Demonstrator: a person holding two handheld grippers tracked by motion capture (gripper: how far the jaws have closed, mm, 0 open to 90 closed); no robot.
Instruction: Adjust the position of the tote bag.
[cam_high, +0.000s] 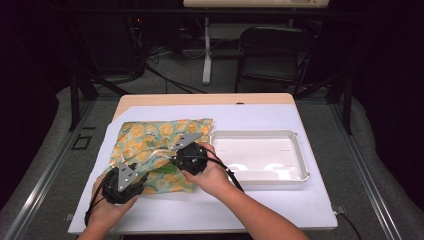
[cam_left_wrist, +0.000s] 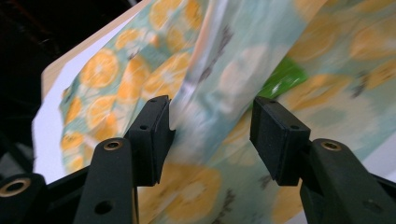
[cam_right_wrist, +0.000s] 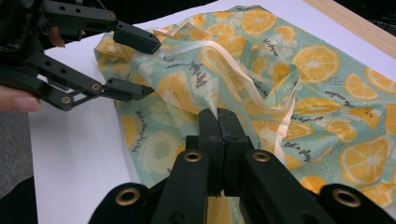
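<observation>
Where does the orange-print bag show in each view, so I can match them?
High view: orange-print bag left of centre, beside the white tray.
Left gripper view: across the frame, between the open left claw.
Right gripper view: centre to right, its rim pinched in the right claw.
Shared landmark: the bag's orange slices.

One orange-print bag (cam_high: 160, 145), one white tray (cam_high: 257, 157) (empty), two grippers: left gripper (cam_high: 131, 172), right gripper (cam_high: 176, 150).
</observation>
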